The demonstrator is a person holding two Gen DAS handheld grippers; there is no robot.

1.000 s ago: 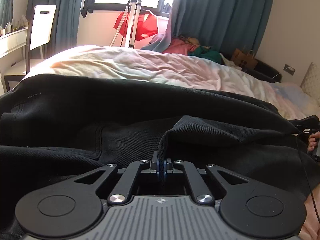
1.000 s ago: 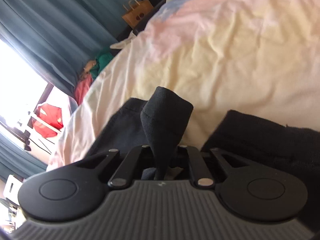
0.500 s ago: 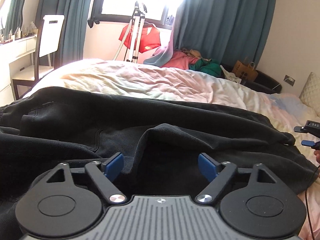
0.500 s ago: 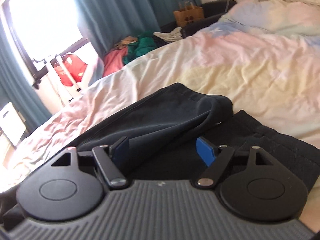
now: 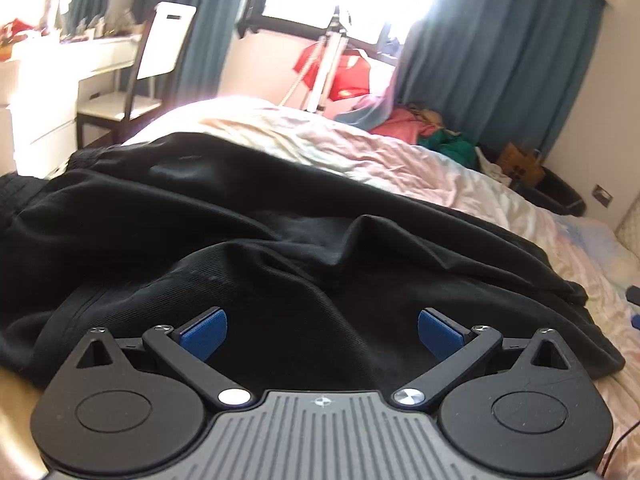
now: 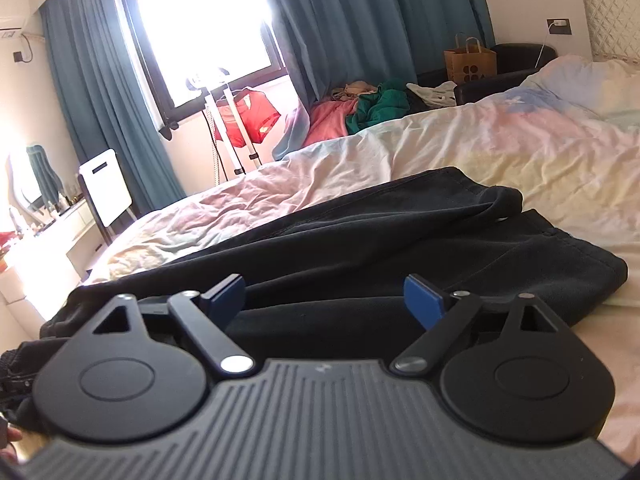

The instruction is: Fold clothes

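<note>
The black trousers [image 5: 280, 240] lie spread across the bed [image 5: 400, 160], on the pale crumpled cover. In the right wrist view the two legs seem laid one along the other, with the hem end [image 6: 500, 204] turned over on itself, so I judge that a first lengthwise fold is made and the cloth is put down to rest flat.

The left gripper [image 5: 320, 330] hovers above the dark cloth with its jaws opening wide, and nothing is between the blue pads [image 5: 204, 330]. The right gripper [image 6: 324, 300] is the same: its jaws are opening and hold nothing, while the trousers lie below and in front of it. Probably both are free so they can take a new hold for the next fold.

The room is a bedroom with teal curtains [image 6: 360, 20], a bright window [image 6: 208, 12], a white chair [image 5: 168, 40] and a heap of coloured clothes [image 6: 360, 108] beyond the bed.
</note>
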